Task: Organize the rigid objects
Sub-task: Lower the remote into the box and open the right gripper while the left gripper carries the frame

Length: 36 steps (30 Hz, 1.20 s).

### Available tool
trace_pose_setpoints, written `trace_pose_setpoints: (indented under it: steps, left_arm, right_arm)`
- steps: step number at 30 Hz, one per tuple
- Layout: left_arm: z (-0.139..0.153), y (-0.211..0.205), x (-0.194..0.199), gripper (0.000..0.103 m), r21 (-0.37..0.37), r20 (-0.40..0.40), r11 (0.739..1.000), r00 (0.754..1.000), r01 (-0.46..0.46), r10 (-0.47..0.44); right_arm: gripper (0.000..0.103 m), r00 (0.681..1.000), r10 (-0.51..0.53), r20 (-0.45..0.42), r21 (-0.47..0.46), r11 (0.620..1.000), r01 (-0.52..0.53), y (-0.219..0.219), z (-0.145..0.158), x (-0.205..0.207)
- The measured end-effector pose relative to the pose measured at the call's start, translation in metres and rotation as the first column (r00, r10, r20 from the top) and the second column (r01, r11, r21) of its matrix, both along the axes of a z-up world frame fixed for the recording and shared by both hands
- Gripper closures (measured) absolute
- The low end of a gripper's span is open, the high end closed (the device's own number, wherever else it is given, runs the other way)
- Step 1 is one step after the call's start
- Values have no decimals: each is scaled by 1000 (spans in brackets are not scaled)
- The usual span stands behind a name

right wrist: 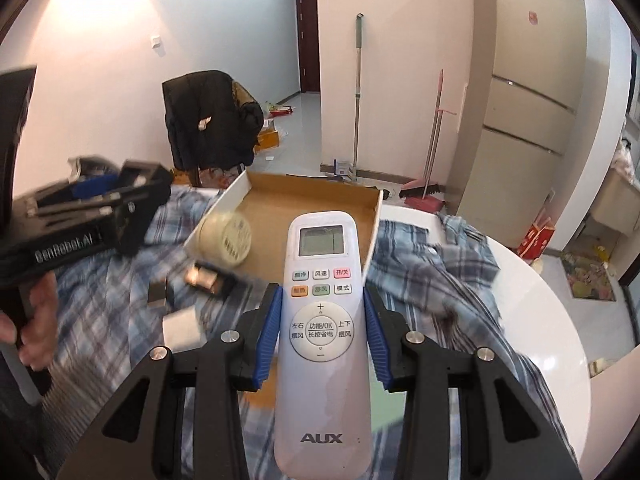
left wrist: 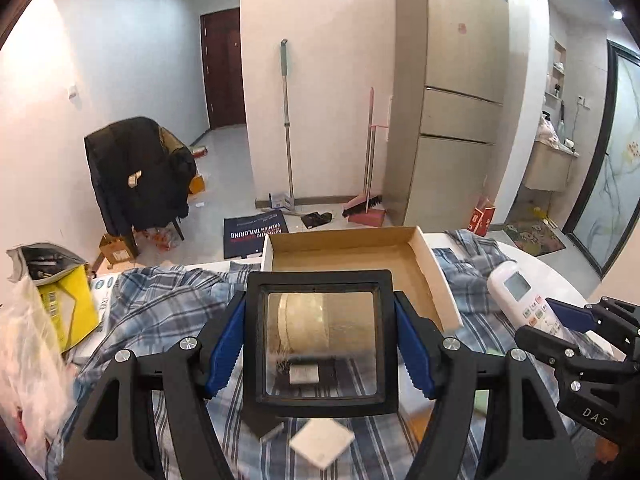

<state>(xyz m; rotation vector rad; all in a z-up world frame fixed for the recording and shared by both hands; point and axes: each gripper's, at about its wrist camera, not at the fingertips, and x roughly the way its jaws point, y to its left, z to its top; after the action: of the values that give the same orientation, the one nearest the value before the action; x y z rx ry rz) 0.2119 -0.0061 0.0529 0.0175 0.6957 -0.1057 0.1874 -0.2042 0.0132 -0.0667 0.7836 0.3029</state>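
Observation:
My left gripper (left wrist: 320, 344) is shut on a black square frame with a clear window (left wrist: 320, 340) and holds it above the plaid cloth, just in front of the open cardboard box (left wrist: 436, 276). My right gripper (right wrist: 320, 320) is shut on a white AUX remote control (right wrist: 320, 320), held near the box's front edge (right wrist: 372, 216). The remote and right gripper also show in the left wrist view (left wrist: 516, 292) at the right. The left gripper shows blurred in the right wrist view (right wrist: 92, 216) at the left. A round cream-coloured jar (right wrist: 226, 240) shows, blurred, at the box's left wall.
A blue plaid cloth (left wrist: 160, 300) covers the white round table (right wrist: 540, 300). Small white and dark items (left wrist: 322, 442) lie on the cloth. A yellow box and plastic bags (left wrist: 60, 304) stand at the left. Behind are a chair with a black jacket (left wrist: 136, 176), brooms and a fridge (left wrist: 452, 92).

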Motion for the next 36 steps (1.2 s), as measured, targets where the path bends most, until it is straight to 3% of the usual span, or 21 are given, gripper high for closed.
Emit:
trace_pose_setpoints:
  steps: [4,9,13,17,32,36]
  left_arm:
    - [-11,1,34,31,-3,-9,1000,1000,-23,23]
    - [-22,-5,71,31,-26,-35,999,999,-39,38]
    - [-33,-7,76,31,-65,-35,997,999,-37,35]
    - [-47,-9,82,31,-58,-68,998,997,-31,27]
    - [-60,-16,85,31,-28,-83,999,996,-26,24]
    - [-64,-13,88,31,-32,-97,999,995,-32,29]
  right_arm:
    - [64,999,-11,47,-68,998,14,19,-5,31]
    - [64,999,-31,-27,15,999,31,31,-24,81]
    - [64,998,-62,-24,2,998,62,36,-48,107]
    - [64,993,-92,-78,10,996,93,33,-75,127]
    - [64,982,-127,-141,-42,992,122,40,-116,160]
    - [53,987,-126,-103,-18,992,125,33,-101,150]
